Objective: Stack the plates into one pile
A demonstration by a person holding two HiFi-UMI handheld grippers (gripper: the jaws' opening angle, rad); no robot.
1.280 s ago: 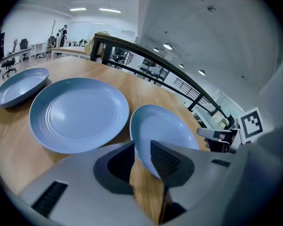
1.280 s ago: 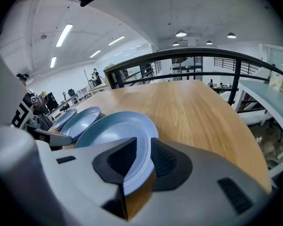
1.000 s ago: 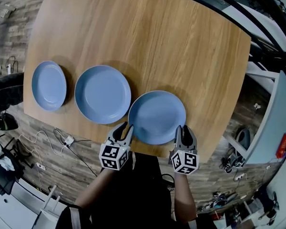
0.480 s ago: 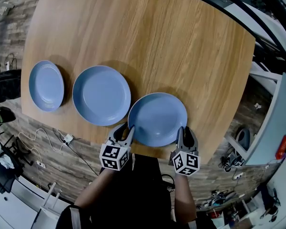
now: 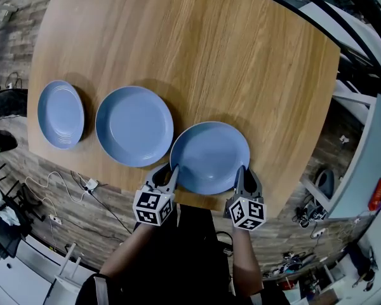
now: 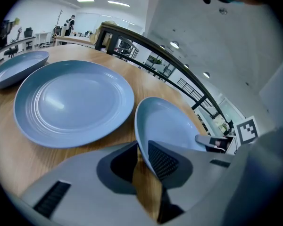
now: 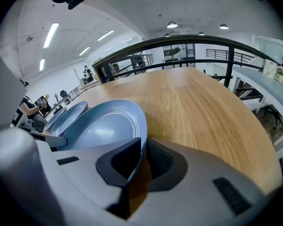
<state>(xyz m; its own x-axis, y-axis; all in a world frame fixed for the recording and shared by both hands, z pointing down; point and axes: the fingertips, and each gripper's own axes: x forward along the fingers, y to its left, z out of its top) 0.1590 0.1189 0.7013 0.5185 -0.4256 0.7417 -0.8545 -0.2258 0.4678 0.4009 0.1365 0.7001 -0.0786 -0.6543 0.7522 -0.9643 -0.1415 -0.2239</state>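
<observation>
Three blue plates lie on the wooden table (image 5: pixel 241 56). The near plate (image 5: pixel 209 156) sits at the front edge, with the middle plate (image 5: pixel 134 126) and a smaller plate (image 5: pixel 61 114) to its left. My left gripper (image 5: pixel 167 173) has the near plate's left rim (image 6: pixel 172 126) between its jaws, which have just been closing; in the left gripper view (image 6: pixel 141 154) the pads meet the rim. My right gripper (image 5: pixel 243 172) is shut on the right rim (image 7: pixel 106 124), which runs between its pads (image 7: pixel 142 157). The middle plate (image 6: pixel 73 102) almost touches the near one.
The table's front edge runs just under both grippers. Cables (image 5: pixel 82 186) lie on the floor below the left corner. A dark railing (image 7: pixel 179 44) borders the table's far side. Bare wood stretches behind and to the right of the plates.
The left gripper's jaws have narrowed onto the near plate's left rim. The near plate has edged slightly away from me. The other two plates have not moved.
</observation>
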